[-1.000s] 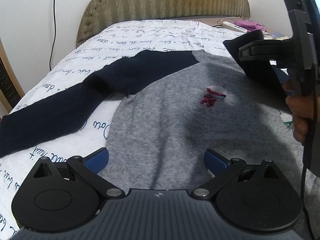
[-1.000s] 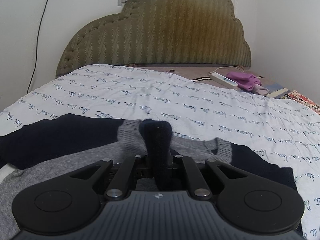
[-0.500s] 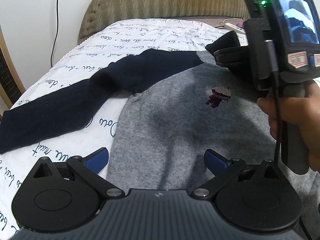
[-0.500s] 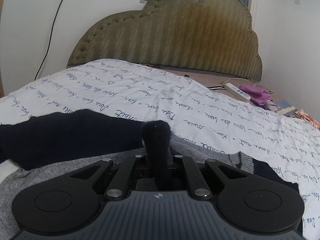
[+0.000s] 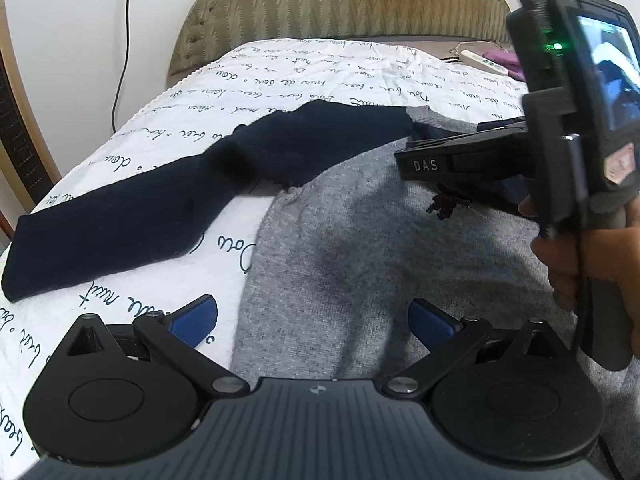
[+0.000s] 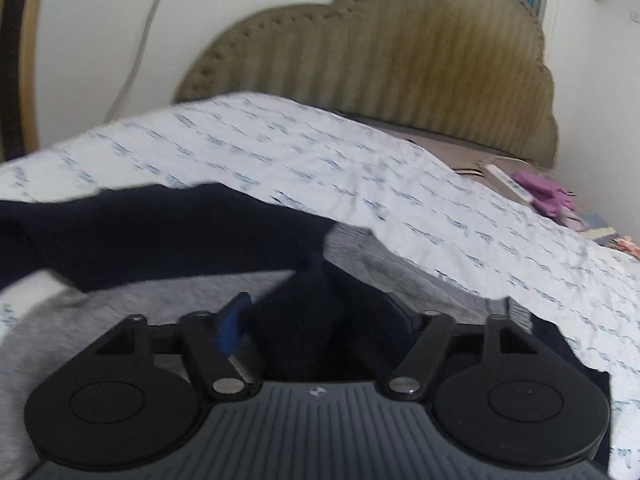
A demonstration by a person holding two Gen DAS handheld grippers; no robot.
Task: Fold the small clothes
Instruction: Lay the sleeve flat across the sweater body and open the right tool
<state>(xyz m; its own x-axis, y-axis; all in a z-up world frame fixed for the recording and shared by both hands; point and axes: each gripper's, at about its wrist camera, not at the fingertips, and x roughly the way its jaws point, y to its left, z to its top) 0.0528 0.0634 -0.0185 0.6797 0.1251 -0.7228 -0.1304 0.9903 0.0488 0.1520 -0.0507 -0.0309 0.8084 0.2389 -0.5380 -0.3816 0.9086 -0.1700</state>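
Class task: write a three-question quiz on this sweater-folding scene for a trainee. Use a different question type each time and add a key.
1. True or false: the left gripper is shut on the sweater.
2. The outstretched sleeve is: A grey, B navy, C red.
3. Fill in: between the fingers of the right gripper lies ___ cloth.

Key: 1 false, it is open over the grey body and holds nothing; 2 B; 3 navy.

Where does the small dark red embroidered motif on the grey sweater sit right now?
In the left wrist view, the dark red embroidered motif sits right of centre on the grey knitted sweater, just beneath the right gripper.
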